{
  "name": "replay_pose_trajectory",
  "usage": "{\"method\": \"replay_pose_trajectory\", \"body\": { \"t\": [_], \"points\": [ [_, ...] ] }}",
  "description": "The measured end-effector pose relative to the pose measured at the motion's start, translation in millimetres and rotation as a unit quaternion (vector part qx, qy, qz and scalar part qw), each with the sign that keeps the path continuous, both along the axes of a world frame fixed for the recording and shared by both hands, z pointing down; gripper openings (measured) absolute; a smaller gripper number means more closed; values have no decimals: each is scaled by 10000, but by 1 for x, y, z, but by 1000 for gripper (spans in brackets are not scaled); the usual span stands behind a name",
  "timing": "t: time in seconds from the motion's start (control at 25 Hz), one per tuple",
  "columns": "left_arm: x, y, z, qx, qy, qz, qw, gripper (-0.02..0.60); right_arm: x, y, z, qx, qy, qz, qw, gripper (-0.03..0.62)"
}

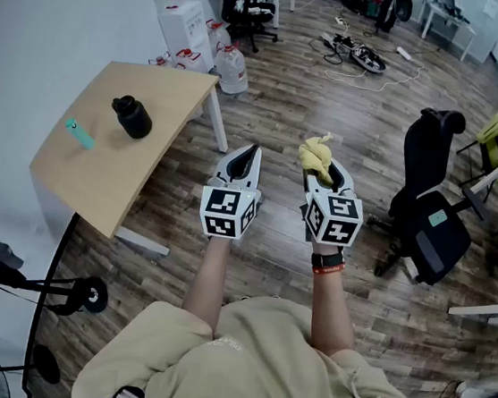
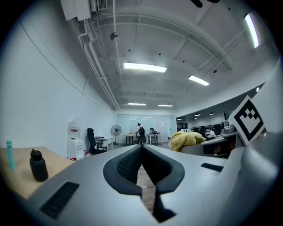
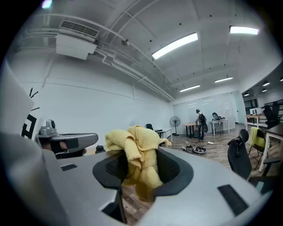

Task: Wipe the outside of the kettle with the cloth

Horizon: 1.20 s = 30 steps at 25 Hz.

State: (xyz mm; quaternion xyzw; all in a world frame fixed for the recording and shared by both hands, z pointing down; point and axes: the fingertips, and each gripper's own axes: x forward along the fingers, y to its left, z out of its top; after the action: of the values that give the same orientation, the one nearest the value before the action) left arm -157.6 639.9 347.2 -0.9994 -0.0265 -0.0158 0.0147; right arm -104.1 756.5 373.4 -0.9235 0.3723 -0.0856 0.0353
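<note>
While standing well apart from the table [image 1: 143, 181], with no wiping yet begun, holding the cloth [image 1: 317, 157] ready: pinching that bunched yellow wad in the right gripper [image 1: 325, 180], clamping it at mid-jaw and leaving loose folds above and below the grip. Holding the left gripper [image 1: 251, 152] level alongside, on the side nearer the table, with jaws pressed together at the tips and nothing between them. Farther out, seeing the kettle [image 1: 131, 117] standing upright on the tabletop, dark and untouched, toward the table's far half, and a small teal thing [image 1: 80, 134] lying near it at the table's outer edge. Judging this to be the approach step: next, probably needing to close on the table, bring the cloth against the kettle's side, and perhaps spread the left jaws to steady the kettle at its top, so as to avoid shoving it across the table while rubbing. Beyond the table, noting a water dispenser [image 1: 188, 22] and an office chair [image 1: 240, 1] standing by the wall, neither bearing on the job.
</note>
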Motion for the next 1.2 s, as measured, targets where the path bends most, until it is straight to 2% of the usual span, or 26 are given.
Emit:
{"method": "replay_pose_trajectory", "body": {
  "t": [0.2,0.4,0.64,0.92,1.08,1.2],
  "points": [
    [12,4,1,12,4,-99,10000,23,11,4,3,40,-24,-114,9999,169],
    [14,-1,12,32,-44,-374,9993,23,21,-1,15,170,-115,-382,9991,170],
    [16,-39,32,-40,-208,-787,9967,23,37,-44,36,246,-411,-818,9955,172],
    [50,-140,51,-81,-194,-1526,9881,23,80,-168,58,187,-503,-1760,9829,172],
    [88,-229,64,-147,-188,-1954,9804,23,116,-267,70,80,-548,-2272,9723,172],
    [110,-311,54,-263,-191,-2347,9715,23,138,-363,60,-53,-629,-2795,9581,172]
  ]
}}
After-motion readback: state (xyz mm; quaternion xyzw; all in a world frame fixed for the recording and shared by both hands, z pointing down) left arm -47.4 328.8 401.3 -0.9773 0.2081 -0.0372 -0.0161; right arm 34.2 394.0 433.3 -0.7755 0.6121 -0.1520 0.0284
